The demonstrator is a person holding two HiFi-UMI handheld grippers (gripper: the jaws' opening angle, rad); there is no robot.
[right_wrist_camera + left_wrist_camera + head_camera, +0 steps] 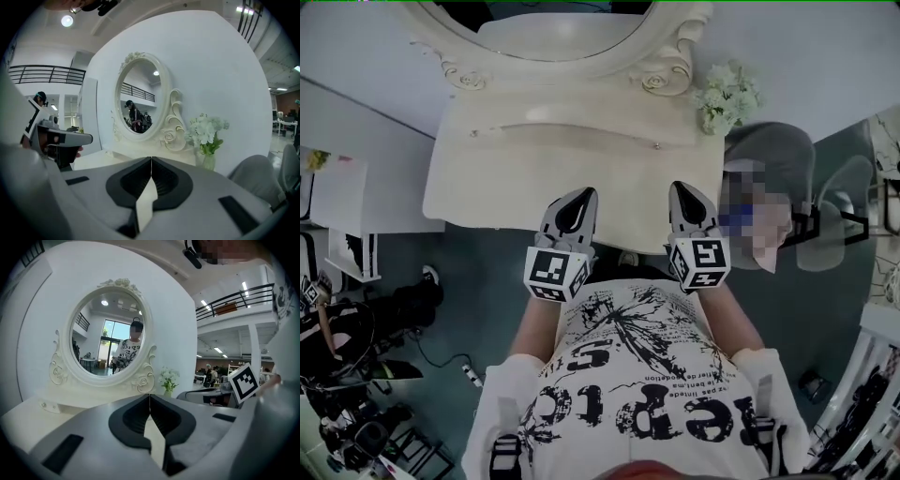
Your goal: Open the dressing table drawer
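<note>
A: White curved wall (825,56) at the back, a cream surface (497,187) set against it, an oval mirror (562,28) on top, white flowers (727,94) at the right corner, and a grey chair (769,155) just beside that end. Where are the tongs?

B: Both hang over the near edge of the surface, side by side, aimed at the mirror and tipped a little down. The left tongs (580,197) are pressed tip to tip with nothing between them. The right tongs (684,189) are the same, together and empty.

A: And the drawer?

B: I take the drawer (567,127) to be the low tier under the mirror. It has a shallow curved front with a left knob (473,133) and a right knob (656,145), and it looks pushed fully in. Neither pair of tongs touches it, and bare surface lies between. The top hides whether another drawer sits below the near edge.

A: Why together, then?

B: Probably just a neutral posture for the approach. The spacing suits one pair per knob. They would have to part before pinching, and such small knobs could easily slip out
</note>
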